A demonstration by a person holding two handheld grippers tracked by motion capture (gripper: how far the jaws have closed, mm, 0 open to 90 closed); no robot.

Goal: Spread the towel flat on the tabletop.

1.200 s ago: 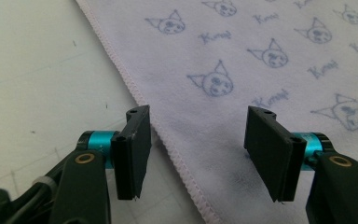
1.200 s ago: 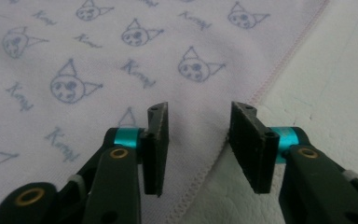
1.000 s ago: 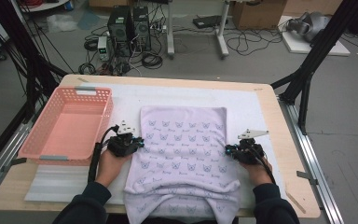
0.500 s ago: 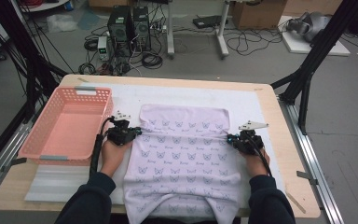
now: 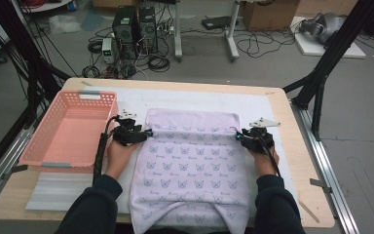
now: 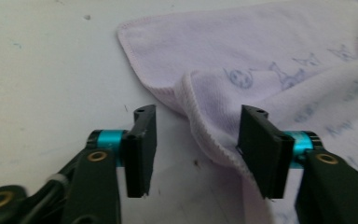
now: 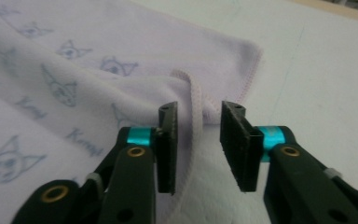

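towel [image 5: 192, 156]: lilac, cat-print, spread mid-counter, near end draping over front edge | left tool [image 6: 193, 140]: released, just been opening, folded hem lying loose between jaws | right tool [image 7: 196, 140]: released, just been opening, hem loose between jaws | pink basket [image 5: 48, 146]: left edge

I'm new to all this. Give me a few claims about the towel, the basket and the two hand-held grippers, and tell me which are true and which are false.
1. The towel is printed with small cat faces. True.
2. The pink basket has a folded cloth in it. False: nothing lies in it.
3. The left hand-held gripper has its jaws apart, having just been opening, with a towel fold between them. True.
4. The right hand-held gripper is clamped tight on the towel's edge. False: its jaws have just been opening and stand apart around the hem.
5. The towel hangs over the table's near edge. True.
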